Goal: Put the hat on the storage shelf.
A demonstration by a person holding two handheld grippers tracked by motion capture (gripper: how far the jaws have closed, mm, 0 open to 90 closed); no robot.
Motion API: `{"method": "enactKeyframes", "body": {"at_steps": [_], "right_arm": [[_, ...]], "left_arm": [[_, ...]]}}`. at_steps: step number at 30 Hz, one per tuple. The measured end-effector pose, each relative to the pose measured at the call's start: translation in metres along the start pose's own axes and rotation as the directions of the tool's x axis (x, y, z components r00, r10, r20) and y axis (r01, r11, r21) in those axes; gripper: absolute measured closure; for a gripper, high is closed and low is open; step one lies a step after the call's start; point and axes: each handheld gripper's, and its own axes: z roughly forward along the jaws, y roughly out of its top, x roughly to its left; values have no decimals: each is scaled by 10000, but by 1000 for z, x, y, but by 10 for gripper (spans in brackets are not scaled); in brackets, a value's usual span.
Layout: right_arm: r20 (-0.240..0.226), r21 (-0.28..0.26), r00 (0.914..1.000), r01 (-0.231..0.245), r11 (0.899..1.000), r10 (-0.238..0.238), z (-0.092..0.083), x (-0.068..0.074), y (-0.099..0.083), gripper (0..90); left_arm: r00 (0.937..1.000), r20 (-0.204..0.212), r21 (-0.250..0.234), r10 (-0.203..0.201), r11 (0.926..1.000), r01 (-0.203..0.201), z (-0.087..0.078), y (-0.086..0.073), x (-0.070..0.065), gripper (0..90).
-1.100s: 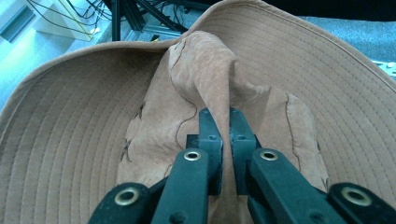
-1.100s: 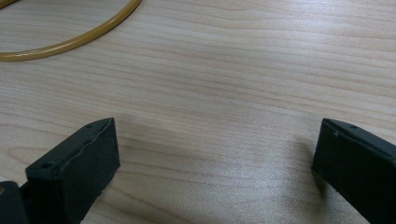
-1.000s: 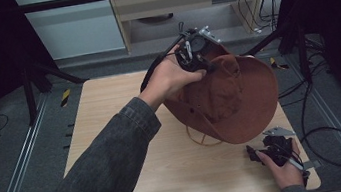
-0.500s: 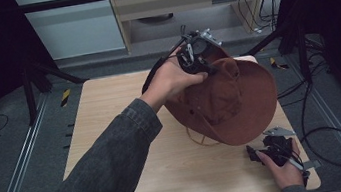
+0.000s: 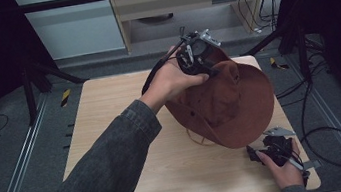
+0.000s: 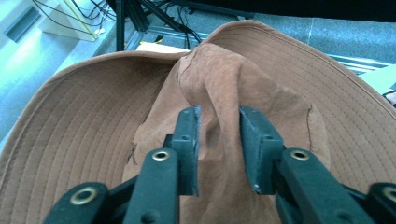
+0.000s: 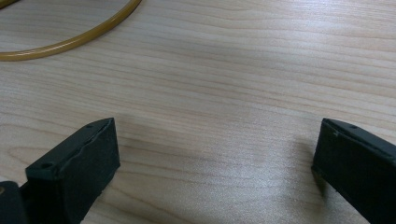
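Observation:
A brown wide-brimmed hat (image 5: 232,102) lies tilted on the right half of the wooden table (image 5: 110,114), crown towards the far side. My left gripper (image 5: 203,67) is at the crown's far edge, held by a hand on a dark-sleeved arm. In the left gripper view its jaws (image 6: 218,126) have just been opening and stand a little apart, with a raised fold of the crown (image 6: 217,93) between them. My right gripper (image 5: 255,154) rests at the table's front right, just clear of the brim. Its jaws (image 7: 215,140) stand wide open over bare wood.
The hat's tan cord (image 5: 197,137) loops onto the table in front of the brim, and a stretch of the cord (image 7: 70,39) curves ahead of the right jaws. Black cables (image 5: 311,106) trail off the table's right side. Dark frame legs stand at the back corners.

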Motion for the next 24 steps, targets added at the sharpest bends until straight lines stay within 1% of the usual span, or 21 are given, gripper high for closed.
{"method": "enactKeyframes", "body": {"at_steps": [4, 10, 17, 24], "right_arm": [[-16, -15, 10000, 8, 10000, -8, 0, 0, 0, 6], [13, -17, 10000, 13, 10000, -13, 0, 0, 0, 5], [33, 0, 10000, -2, 10000, 2, 0, 0, 0, 6], [20, -10, 10000, 15, 10000, -14, 0, 0, 0, 5]], "left_arm": [[10000, -63, -77, -44, 10000, 43, -2, 0, 0, 638], [9997, -183, -82, -147, 9999, 145, -3, -1, -1, 493], [9996, -238, -164, -134, 9998, 130, -3, -1, -2, 432], [9999, -170, -156, -29, 9999, 26, -3, -2, -5, 414]]}}
